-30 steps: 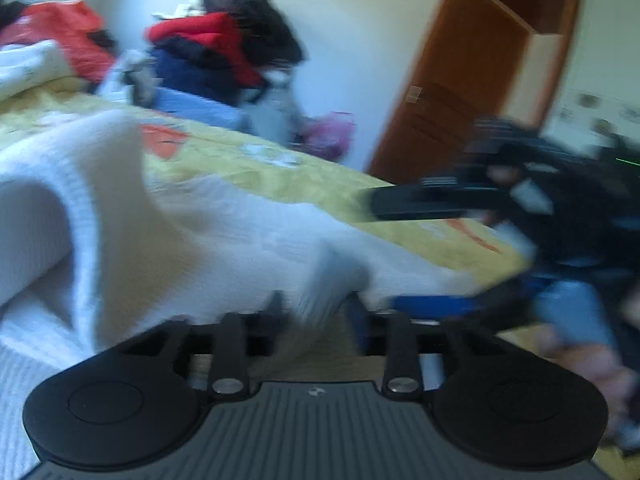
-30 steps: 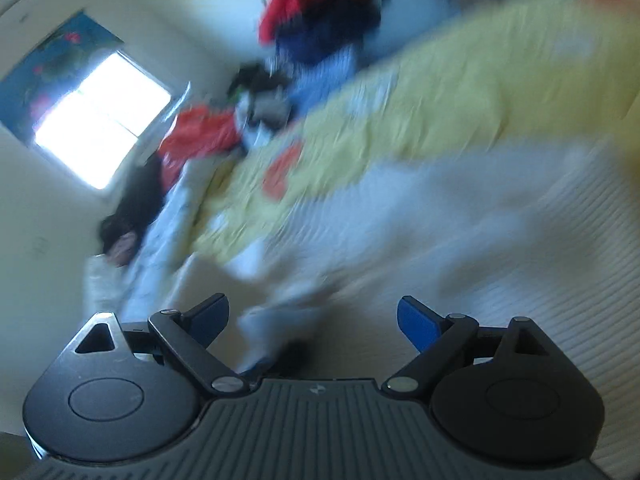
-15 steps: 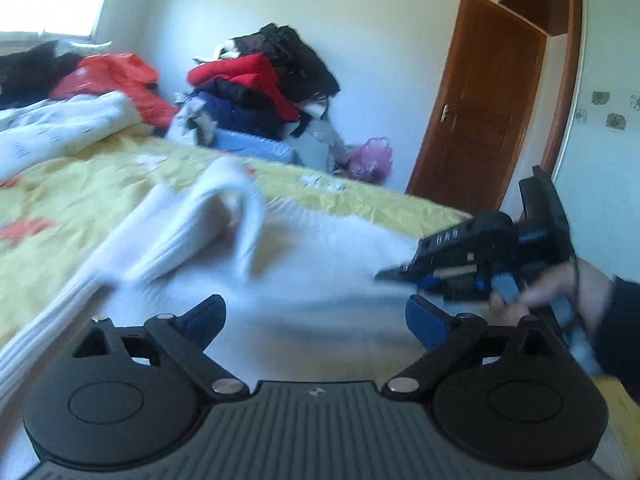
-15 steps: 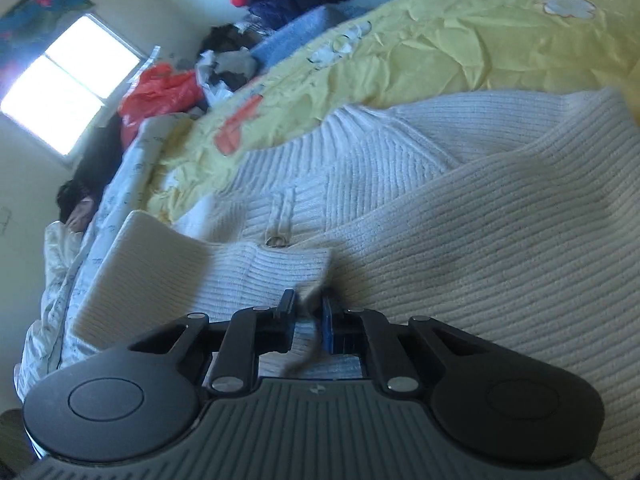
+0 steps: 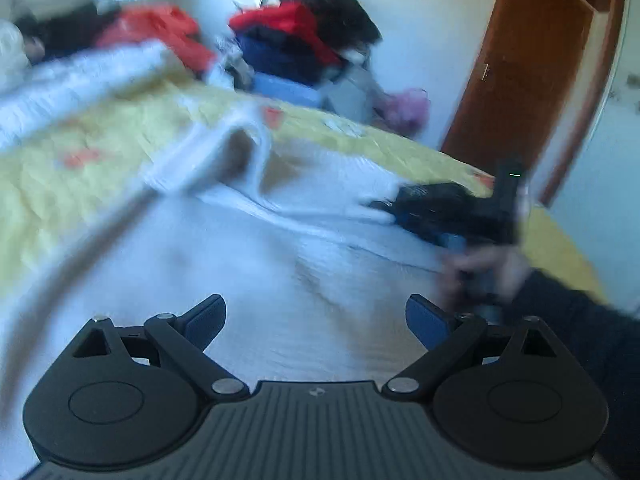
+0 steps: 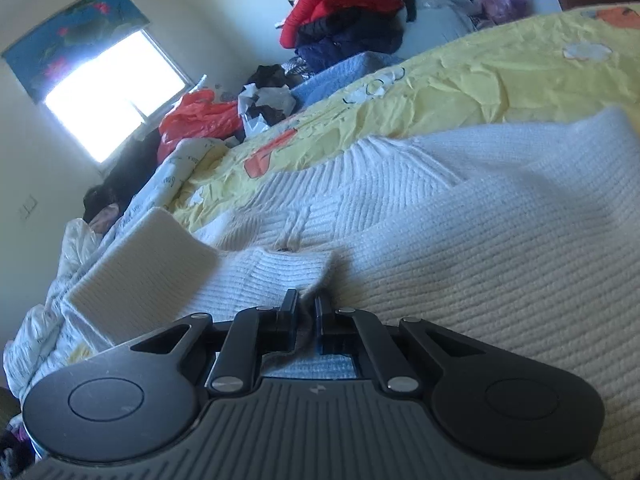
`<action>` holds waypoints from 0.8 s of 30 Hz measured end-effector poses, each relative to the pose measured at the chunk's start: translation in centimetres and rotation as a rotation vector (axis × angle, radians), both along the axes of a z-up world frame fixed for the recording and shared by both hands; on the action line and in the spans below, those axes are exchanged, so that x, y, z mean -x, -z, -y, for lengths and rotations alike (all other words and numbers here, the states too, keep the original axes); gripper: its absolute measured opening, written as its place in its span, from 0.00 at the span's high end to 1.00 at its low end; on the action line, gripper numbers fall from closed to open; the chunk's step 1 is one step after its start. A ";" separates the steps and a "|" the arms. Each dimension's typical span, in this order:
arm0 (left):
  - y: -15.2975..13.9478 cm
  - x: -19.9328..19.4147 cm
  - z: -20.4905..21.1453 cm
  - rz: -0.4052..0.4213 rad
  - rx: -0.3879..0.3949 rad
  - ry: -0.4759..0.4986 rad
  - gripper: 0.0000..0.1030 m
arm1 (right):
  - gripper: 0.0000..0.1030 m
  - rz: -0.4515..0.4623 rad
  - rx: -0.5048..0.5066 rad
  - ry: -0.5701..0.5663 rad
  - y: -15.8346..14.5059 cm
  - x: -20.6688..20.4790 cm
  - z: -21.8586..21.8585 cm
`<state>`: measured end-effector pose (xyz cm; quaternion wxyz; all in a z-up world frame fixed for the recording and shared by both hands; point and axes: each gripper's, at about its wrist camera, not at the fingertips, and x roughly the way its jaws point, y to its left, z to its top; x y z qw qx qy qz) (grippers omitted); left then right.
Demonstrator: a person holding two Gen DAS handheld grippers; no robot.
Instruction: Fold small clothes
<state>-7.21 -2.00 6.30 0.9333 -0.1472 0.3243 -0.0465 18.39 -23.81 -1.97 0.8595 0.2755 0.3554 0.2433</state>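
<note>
A white ribbed knit sweater (image 6: 480, 248) lies spread on a yellow bedsheet (image 6: 480, 76). My right gripper (image 6: 306, 306) is shut on a fold of the sweater near its buttoned front. In the left wrist view the sweater (image 5: 280, 264) fills the middle, blurred, with one part raised in a loop. My left gripper (image 5: 316, 316) is open and empty above the sweater. The right gripper (image 5: 384, 205) shows there at the right, held by a hand and pinching the sweater's edge.
A pile of red, black and blue clothes (image 5: 304, 40) sits at the far side of the bed. A white quilt (image 6: 80, 264) lies along the left. A brown door (image 5: 520, 72) stands at the right. A window (image 6: 116, 92) is behind.
My left gripper let go of the sweater a second ago, stayed open and has shifted over the cloth. My right gripper closed on a fold of the sweater and still holds it.
</note>
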 end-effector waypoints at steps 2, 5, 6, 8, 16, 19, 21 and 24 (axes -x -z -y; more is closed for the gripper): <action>0.4 0.2 1.4 0.010 0.016 0.121 0.05 | 0.89 0.036 0.050 -0.023 -0.3 0.4 -0.6; 0.5 1.2 2.8 0.082 -0.166 0.190 0.05 | 0.90 -0.004 -0.026 -0.022 0.2 -0.4 0.3; 0.3 1.1 2.6 0.100 -0.187 0.203 0.05 | 0.90 -0.004 -0.025 -0.019 0.2 -0.4 0.2; 0.0 0.6 1.1 0.124 -0.185 0.135 0.05 | 0.86 0.015 0.011 -0.021 -0.2 0.0 -0.3; 1.0 -0.7 -3.8 0.020 -0.029 -0.065 0.05 | 0.41 0.045 0.005 -0.069 -1.5 0.9 -1.6; 0.2 -0.6 -3.9 0.044 -0.039 -0.064 0.05 | 0.33 0.043 0.067 -0.082 -2.3 0.9 -2.9; -0.3 -0.6 -3.6 0.069 -0.063 -0.057 0.05 | 0.33 0.033 0.106 -0.091 -2.7 0.6 -3.4; -0.3 -0.7 -3.3 0.083 -0.091 -0.041 0.05 | 0.35 0.012 0.112 -0.096 -2.8 0.4 -3.3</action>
